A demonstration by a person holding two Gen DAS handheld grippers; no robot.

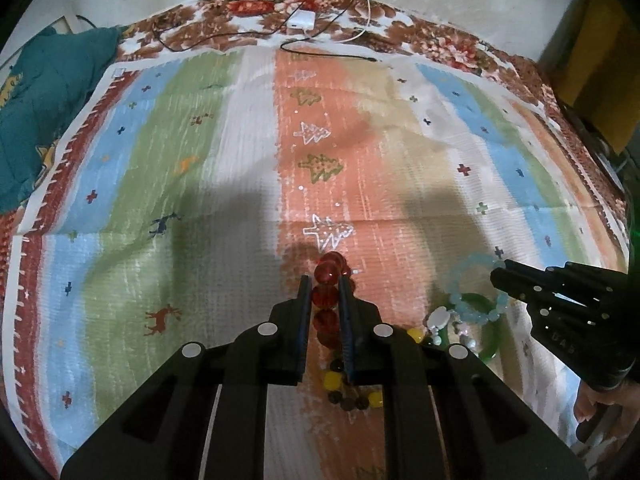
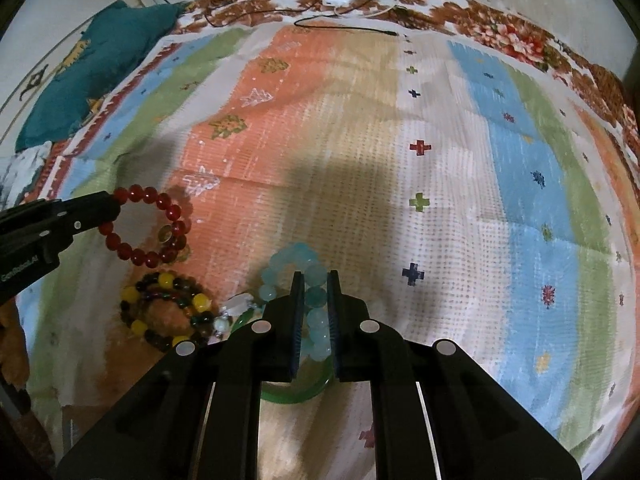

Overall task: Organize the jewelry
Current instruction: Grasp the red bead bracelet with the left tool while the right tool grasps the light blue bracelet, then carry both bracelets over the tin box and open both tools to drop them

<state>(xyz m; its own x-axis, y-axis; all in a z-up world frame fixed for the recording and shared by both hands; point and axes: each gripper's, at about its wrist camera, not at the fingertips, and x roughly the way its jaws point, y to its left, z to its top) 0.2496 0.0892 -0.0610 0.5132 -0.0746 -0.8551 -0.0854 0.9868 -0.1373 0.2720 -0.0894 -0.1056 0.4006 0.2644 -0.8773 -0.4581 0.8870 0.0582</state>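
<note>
Striped cloth [image 2: 440,200] printed with trees, deer and crosses covers a bed, with a floral blanket [image 1: 460,48] at the far edge, a white charger [image 1: 302,21] and cables on it, and a teal pillow [image 1: 44,92] at the far left.

All the jewelry sits in 1 loose cluster at the near middle of the cloth. The left gripper [image 1: 325,284] has its fingers closed tight on the red bracelet [image 2: 148,224], pinching 1 side of the bead ring; whether the ring is lifted or resting on the cloth I cannot tell. The right gripper [image 2: 316,280] has its fingers closed on the pale blue bracelet [image 2: 294,258], which hangs partly over the green bangle [image 2: 296,394]. Left of the bangle lies the yellow-and-dark bracelet [image 2: 164,310], coiled on the cloth and untouched, with a small white charm [image 2: 240,304] just beside it.

Judging by this, the sorting looks barely begun: nothing is set apart yet, no box or tray shows in either view, and 2 pieces are only just gripped. Left to do, I'd guess: carry red and blue clear of the pile, then separate the bangle, yellow beads and charm.
</note>
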